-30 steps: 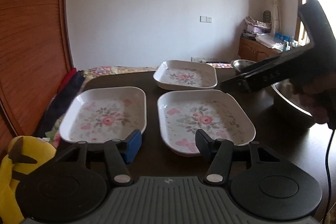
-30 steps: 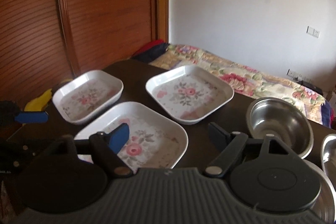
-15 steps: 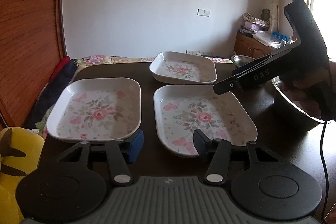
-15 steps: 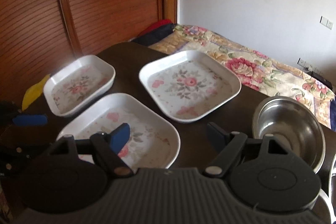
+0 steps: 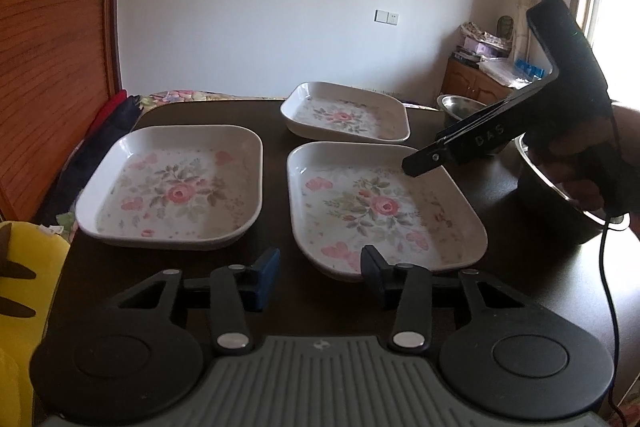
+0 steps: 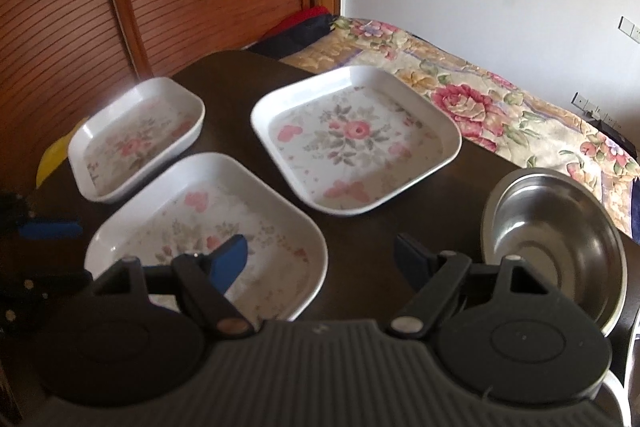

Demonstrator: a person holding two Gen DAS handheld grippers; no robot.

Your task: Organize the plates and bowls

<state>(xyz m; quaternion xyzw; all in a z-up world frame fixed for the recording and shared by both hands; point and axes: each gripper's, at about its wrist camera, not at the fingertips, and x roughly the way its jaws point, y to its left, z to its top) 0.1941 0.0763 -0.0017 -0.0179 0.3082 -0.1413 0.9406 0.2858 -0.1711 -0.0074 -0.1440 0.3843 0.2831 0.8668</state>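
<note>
Both wide open, left gripper, right gripper, empty above floral plates

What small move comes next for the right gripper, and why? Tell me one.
Probably lower the right gripper onto the rim of the nearest white floral square plate. Its jaws stand open with that rim between them, one finger over the plate, the other over the dark wooden table; nothing is gripped.

Three floral square plates and a steel bowl lie apart, upright.
</note>
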